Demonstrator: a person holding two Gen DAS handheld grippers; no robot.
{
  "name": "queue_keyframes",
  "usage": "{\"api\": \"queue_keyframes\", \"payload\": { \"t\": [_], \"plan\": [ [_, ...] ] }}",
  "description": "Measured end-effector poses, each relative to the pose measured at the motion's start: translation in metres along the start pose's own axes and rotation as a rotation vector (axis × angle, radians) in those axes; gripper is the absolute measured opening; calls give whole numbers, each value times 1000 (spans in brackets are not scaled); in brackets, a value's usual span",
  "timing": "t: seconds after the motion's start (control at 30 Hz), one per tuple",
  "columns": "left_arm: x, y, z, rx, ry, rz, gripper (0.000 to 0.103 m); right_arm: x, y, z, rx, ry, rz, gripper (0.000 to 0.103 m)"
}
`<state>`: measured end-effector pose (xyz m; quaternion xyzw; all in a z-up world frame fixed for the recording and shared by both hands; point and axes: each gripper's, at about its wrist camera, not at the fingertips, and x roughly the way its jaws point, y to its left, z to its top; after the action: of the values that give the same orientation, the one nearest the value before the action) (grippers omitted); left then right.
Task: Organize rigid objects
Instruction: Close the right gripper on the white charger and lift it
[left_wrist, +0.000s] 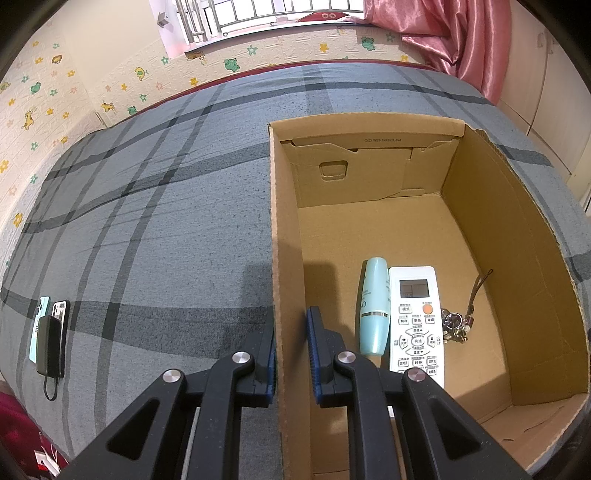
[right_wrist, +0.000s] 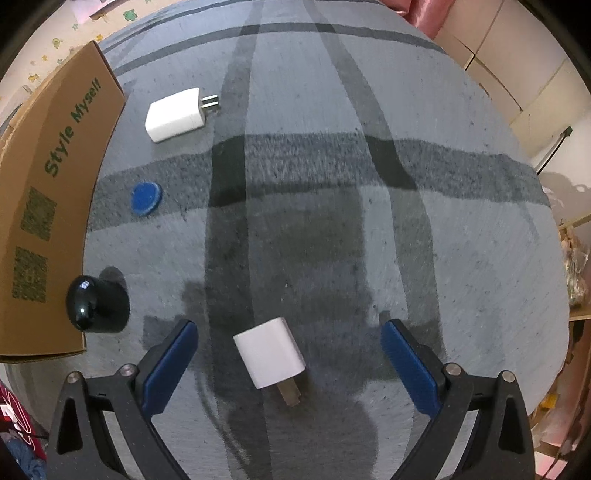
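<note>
So the left gripper (left_wrist: 291, 350) has its fingers clamped on the left wall of the cardboard box (left_wrist: 284, 258), 1 finger outside and 1 inside. The box sits on a bed with a grey plaid sheet (left_wrist: 155, 229). Inside the box, on the floor near the front, there's a light blue bottle (left_wrist: 375, 306) lying right beside a white remote (left_wrist: 417, 321), and a bunch of keys (left_wrist: 456, 326) just to the right of the remote. Off on the left side of the bed there are 2 phones with a black power bank (left_wrist: 50, 338) on top.

The right gripper (right_wrist: 290, 363) points down at the sheet with fingers wide open, and a small white charger (right_wrist: 269, 352) lies between them, not touched. Further off are another white charger (right_wrist: 177, 114), a blue disc (right_wrist: 146, 199) and a black rounded thing (right_wrist: 83, 302) next to the box's outer wall.
</note>
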<state>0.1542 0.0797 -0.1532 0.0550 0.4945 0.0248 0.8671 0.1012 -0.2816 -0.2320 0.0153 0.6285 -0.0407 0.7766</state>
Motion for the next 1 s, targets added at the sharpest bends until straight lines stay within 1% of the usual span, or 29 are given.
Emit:
{"api": "queue_keyframes", "payload": {
  "t": [0.13, 0.17, 0.2, 0.23, 0.27, 0.3, 0.33, 0.4, 0.63, 0.77, 0.9, 1.0],
  "plan": [
    [0, 0, 0, -1, 0, 0, 14, 2, -2, -3, 7, 4, 5, 101],
    [0, 0, 0, -1, 0, 0, 14, 2, -2, -4, 7, 2, 10, 99],
    [0, 0, 0, -1, 0, 0, 14, 2, -5, -4, 8, 1, 14, 95],
    [0, 0, 0, -2, 0, 0, 14, 2, -5, -4, 9, 1, 14, 85],
    [0, 0, 0, -2, 0, 0, 14, 1, -6, -3, 10, 3, 13, 80],
    [0, 0, 0, -2, 1, 0, 14, 1, -7, -2, 9, 11, 16, 69],
    [0, 0, 0, -2, 1, 0, 15, 1, -7, -4, 9, 21, 24, 53],
    [0, 0, 0, -3, 0, 0, 14, -3, -9, -2, 11, 24, 41, 35],
    [0, 0, -1, -3, 1, -1, 14, -8, -5, -3, 0, 16, 37, 34],
    [0, 0, -1, -4, 0, 0, 14, -10, -3, 2, -6, 9, 39, 34],
    [0, -1, -1, -4, 1, -1, 14, -20, 1, 1, -12, -3, 37, 34],
    [0, -1, -1, -5, 0, -1, 14, -32, 7, 9, -18, -11, 38, 34]
  ]
}}
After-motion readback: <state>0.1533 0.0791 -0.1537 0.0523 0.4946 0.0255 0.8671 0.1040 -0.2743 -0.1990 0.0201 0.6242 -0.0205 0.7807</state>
